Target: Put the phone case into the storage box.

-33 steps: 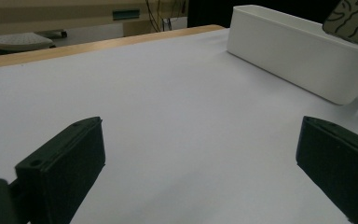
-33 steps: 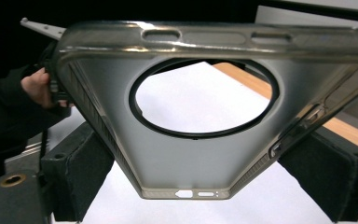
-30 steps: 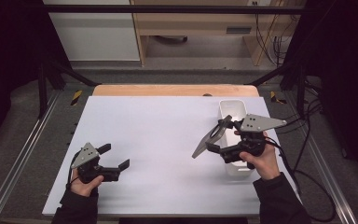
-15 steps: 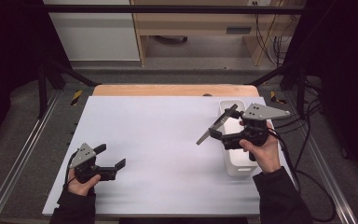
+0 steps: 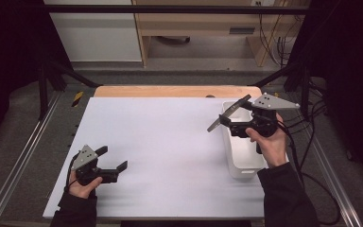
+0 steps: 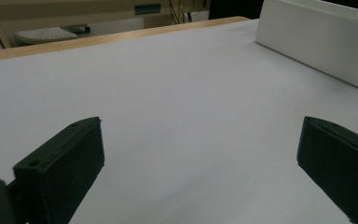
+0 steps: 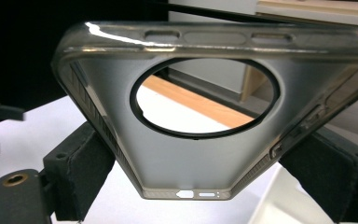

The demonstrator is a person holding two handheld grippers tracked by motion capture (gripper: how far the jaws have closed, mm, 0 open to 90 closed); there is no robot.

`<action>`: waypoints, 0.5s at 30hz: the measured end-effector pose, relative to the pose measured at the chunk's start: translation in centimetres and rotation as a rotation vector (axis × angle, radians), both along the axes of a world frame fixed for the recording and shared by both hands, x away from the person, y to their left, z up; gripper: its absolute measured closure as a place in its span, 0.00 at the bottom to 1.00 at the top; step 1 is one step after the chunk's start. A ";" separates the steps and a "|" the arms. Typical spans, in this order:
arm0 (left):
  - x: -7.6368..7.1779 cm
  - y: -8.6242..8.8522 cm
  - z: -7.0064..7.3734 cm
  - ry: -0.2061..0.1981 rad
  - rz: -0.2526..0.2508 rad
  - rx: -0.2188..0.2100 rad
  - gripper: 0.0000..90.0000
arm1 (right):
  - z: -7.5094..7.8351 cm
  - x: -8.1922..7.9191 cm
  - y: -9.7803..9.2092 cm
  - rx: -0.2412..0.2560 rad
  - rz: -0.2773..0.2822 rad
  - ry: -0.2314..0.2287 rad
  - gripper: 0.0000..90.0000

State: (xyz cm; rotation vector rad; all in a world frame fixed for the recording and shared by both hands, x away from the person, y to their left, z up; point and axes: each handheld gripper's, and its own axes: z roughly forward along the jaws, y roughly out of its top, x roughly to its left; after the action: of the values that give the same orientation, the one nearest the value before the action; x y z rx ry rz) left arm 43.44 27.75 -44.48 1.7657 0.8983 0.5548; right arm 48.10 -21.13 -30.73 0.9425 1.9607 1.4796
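The phone case (image 7: 200,116), clear with a large round camera hole, is pinched by its two long edges in the right claw (image 5: 234,120), held in the air above the far end of the white bin (image 5: 238,163) at the counter's (image 5: 170,142) right side. It looks light, thin and springy, with smooth sides that could slip or bow under a hard squeeze; the stiffer side rails are the best hold. The left claw (image 5: 111,163) sits low over the counter, spread wide and empty.
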 end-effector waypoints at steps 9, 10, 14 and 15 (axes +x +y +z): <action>0.0 -0.1 0.0 0.000 -0.003 0.004 0.00 | 0.4 1.4 -0.8 0.005 -0.108 -0.006 0.13; 0.0 -0.1 -0.1 0.001 -0.003 0.005 0.00 | 0.5 1.6 -0.9 0.001 -0.122 -0.005 0.13; 0.1 -0.1 -0.1 0.002 -0.006 0.009 0.00 | 0.5 2.3 -1.1 -0.007 -0.174 0.004 0.13; 0.1 -0.1 -0.1 0.003 -0.007 0.010 0.00 | 0.6 2.5 -1.2 -0.006 -0.191 0.007 0.13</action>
State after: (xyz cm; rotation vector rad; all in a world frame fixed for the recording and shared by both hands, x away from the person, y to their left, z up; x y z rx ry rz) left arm 43.51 27.60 -44.60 1.7782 0.8929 0.5532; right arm 50.56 -22.31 -30.16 1.1000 1.8232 1.3636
